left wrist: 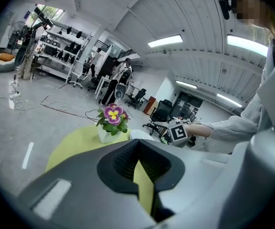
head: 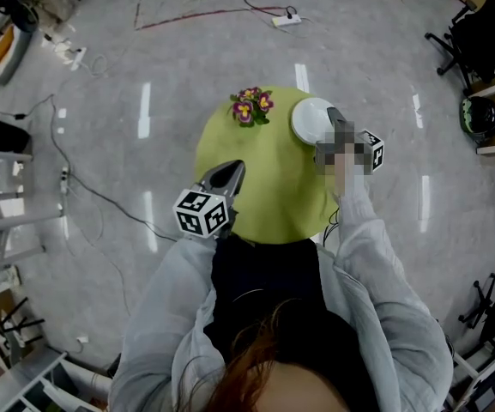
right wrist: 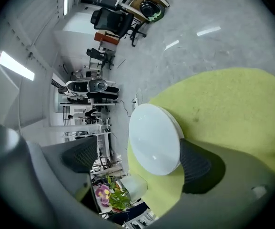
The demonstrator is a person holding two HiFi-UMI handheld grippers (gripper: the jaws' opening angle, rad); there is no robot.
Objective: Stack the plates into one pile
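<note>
Looking down on a grey floor (head: 144,67) and on a round lime-green tabletop (head: 268,200) standing on it. Holding the left hand-held gripper (head: 232,174) over the near left part of the tabletop, jaws closed tip to tip with nothing between them. Holding the right hand-held gripper (head: 336,125) at the far right edge, jaws spread wide on either side of the pile of white plates (right wrist: 154,137), one pad just beside the rim, the other well clear, gripping nothing. Finding that pile lying flat on the tabletop near its edge, at least two rims showing. Seeing, near the plates' left, a small white pot of purple pansies (head: 251,107).
</note>
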